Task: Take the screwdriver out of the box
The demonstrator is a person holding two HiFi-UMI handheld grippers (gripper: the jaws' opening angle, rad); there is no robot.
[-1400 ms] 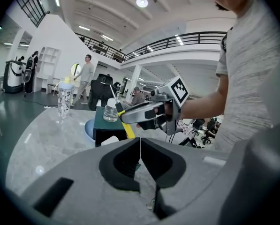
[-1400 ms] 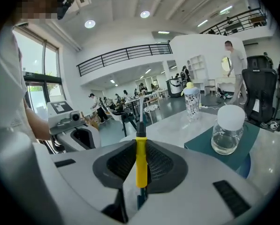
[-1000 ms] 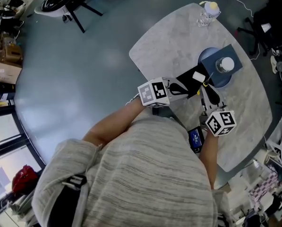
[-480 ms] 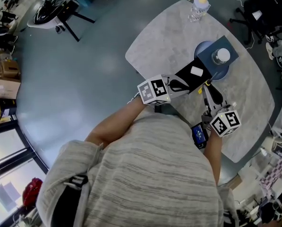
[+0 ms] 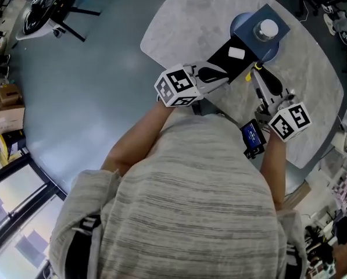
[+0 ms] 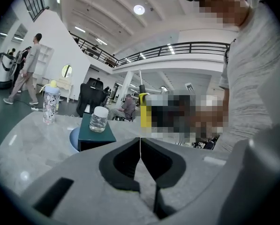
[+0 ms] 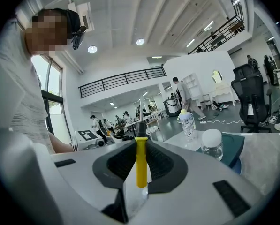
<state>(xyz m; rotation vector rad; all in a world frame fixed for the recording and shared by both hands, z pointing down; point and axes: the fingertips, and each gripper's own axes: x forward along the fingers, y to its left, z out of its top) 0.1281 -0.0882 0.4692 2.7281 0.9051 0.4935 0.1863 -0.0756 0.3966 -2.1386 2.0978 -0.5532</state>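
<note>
A flat black box (image 5: 228, 60) with a white patch lies on the grey table (image 5: 179, 22). The fingers of my left gripper (image 5: 217, 74) rest over the box's near end. In the left gripper view this gripper (image 6: 140, 156) has its jaws pressed together, and nothing shows between them. My right gripper (image 5: 261, 77) hangs just right of the box, shut on the yellow-handled screwdriver (image 5: 256, 67). Seen from the right gripper view, the screwdriver (image 7: 140, 168) stands upright between that gripper's (image 7: 140, 146) jaws, shaft pointing away.
Behind the black box a teal box (image 5: 275, 22) with a small white-lidded jar (image 5: 267, 29) sits on a blue plate (image 5: 243, 23). A drink bottle (image 7: 187, 122) stands at the table's far edge. A blue device (image 5: 253, 138) is by my right forearm.
The head view has shifted, so everything sits higher in frame. Both grippers keep their places by the box; the right one still holds the screwdriver.
</note>
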